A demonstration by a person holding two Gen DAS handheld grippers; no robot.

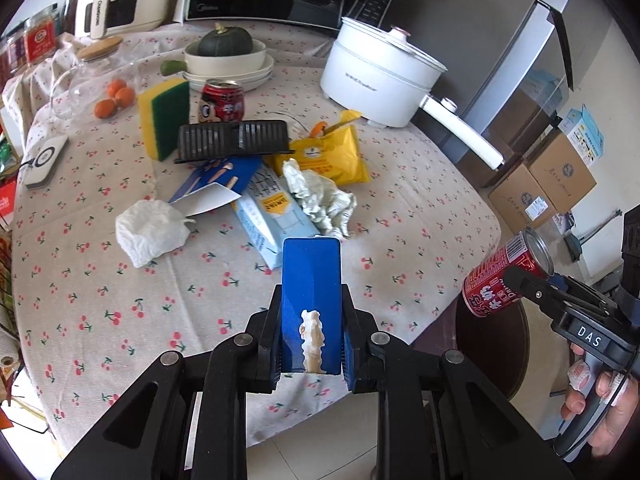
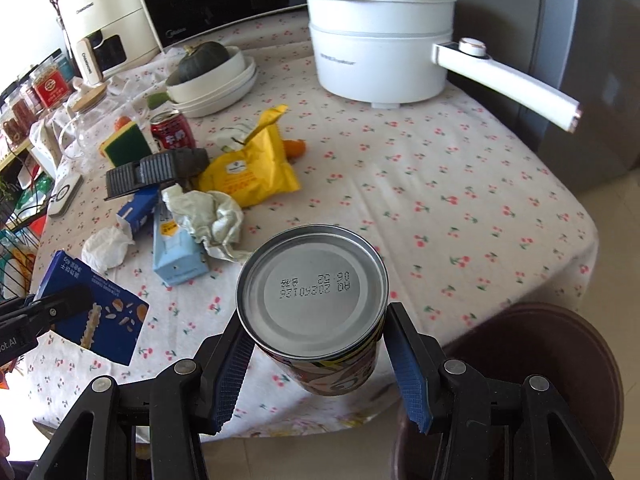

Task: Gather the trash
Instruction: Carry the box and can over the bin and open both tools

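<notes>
My left tongs (image 1: 311,344) tilt steeply down over the near edge of the tabletop (image 1: 420,208), nearly closed and pinching a dark blue snack box (image 1: 311,276) edge-on. My right tongs (image 2: 316,344) point down at the same slant, clamped at medium width on a red drink can (image 2: 312,300), its silver base facing the camera. In the left view my right hand (image 1: 600,400) grips the handle beside the tabletop edge. Trash remaining on the cherry-print cloth: crumpled tissue (image 1: 150,232), light blue carton (image 1: 272,216), crumpled paper (image 1: 320,196), yellow pouch (image 1: 328,156), black plastic tray (image 1: 234,138), second red can (image 1: 223,100).
</notes>
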